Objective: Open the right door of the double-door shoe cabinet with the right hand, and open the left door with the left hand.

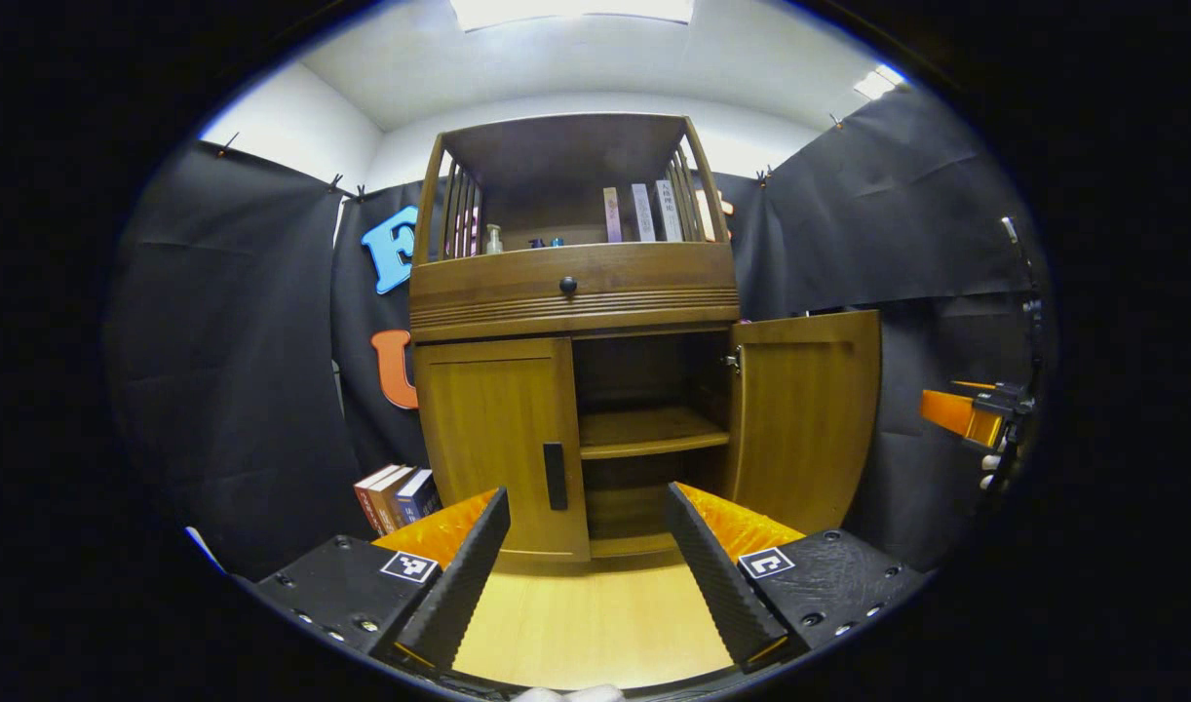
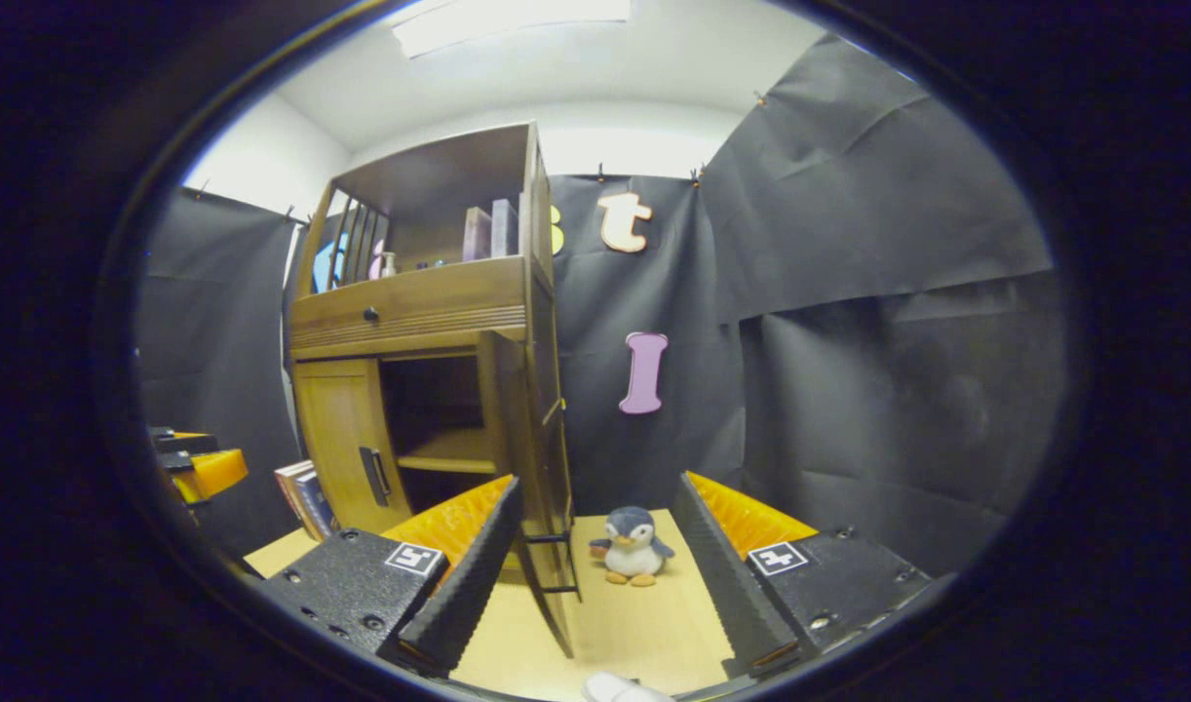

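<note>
While the right door already stood swung wide at the right of centre in the left gripper view, the left door was still flat against the cabinet, so the remaining step looked to be opening it with the left hand. The left gripper sat at the bottom of that view with its fingers spread apart and holding nothing. Between and above them, slightly left of the gap's middle, lay the dark handle of the left door, a slim bar whose long axis ran vertically, close to the door's inner edge beside the open compartment and its shelf. The fingers were apart from it, with bare wooden floor in between. The coming move probably called for a forward reach with a small shift to frame-left, so that the fingers straddled the upright bar from either side.

In the right gripper view, the right gripper also had its fingers apart and empty, near the thin edge of the open right door at lower centre, with a toy penguin on the floor beyond. The left door's handle sat well off at that frame's left, so the left gripper seemed the nearer one.
</note>
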Demonstrator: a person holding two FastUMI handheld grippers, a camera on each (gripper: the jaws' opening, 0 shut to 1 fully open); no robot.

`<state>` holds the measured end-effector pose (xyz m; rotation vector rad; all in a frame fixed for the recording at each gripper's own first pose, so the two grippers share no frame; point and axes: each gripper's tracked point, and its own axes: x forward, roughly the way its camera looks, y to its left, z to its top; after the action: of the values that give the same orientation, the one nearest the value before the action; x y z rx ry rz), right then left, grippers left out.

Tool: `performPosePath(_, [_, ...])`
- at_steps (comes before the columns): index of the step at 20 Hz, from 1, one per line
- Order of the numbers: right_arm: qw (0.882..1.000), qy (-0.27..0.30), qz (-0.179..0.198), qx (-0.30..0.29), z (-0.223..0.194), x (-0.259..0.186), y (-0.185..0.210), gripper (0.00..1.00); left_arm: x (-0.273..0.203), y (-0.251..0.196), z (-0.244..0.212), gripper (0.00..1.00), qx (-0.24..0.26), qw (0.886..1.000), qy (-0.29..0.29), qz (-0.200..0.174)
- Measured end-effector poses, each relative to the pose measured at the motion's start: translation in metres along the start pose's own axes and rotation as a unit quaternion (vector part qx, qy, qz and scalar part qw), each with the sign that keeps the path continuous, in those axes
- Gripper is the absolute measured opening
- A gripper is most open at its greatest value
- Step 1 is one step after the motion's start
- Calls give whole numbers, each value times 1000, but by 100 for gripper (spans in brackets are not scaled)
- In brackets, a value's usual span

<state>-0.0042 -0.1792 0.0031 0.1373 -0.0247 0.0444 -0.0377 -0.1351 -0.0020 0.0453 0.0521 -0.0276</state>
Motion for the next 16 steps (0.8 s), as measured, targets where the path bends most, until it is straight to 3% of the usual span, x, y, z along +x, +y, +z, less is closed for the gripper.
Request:
performPosePath(4, [1000,-6,-14,9,6,-6,50,99,28,39,-6,96,9,1000,-4,-7])
performPosePath(5, [1000,-7,-18,10,5,-7,62,99,34,48,-9,100,8,1000,-6,-11])
performPosePath(6, [1000,-6,-21,10,3,-8,74,99,39,54,-12,96,7,1000,-4,-16])
performPosePath(9, [1000,9,-24,7,-12,-8,107,99,55,70,-26,96,1,1000,3,-29])
performPosePath(16, [997,40,-57,-17,-28,-18,140,99,115,67,-59,96,-20,997,10,-68])
